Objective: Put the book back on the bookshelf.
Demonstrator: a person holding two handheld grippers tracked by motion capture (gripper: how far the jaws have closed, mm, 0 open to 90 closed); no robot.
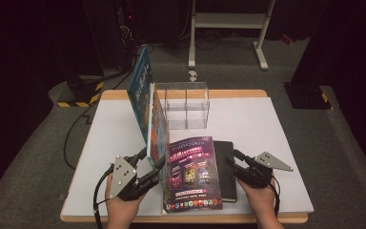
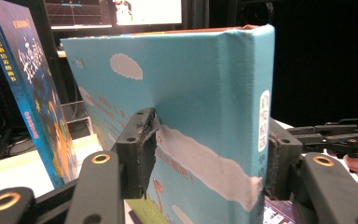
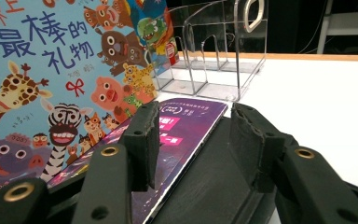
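1. Clamping the light-blue picture book (image 2: 200, 116) upright near the table's front edge, the left gripper (image 1: 153, 168) has both pads pressed on its covers.
2. Right gripper (image 1: 233, 162) hangs released over the black notebook (image 1: 226, 171), jaws apart.
3. Purple magazine (image 1: 192, 174) lies flat between them on the table (image 1: 276, 143).
4. Clear plastic organizer (image 1: 186, 105) stands behind.

A dark recording lab. Beyond the white table (image 1: 276, 124) stand a metal stand (image 1: 228, 21), floor cables (image 1: 76, 129) and lit monitors (image 2: 116, 11).

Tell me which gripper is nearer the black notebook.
Right. The right gripper sits at the black notebook's right edge, jaws straddling it. The left gripper is across the purple magazine, clamped on the upright picture book.
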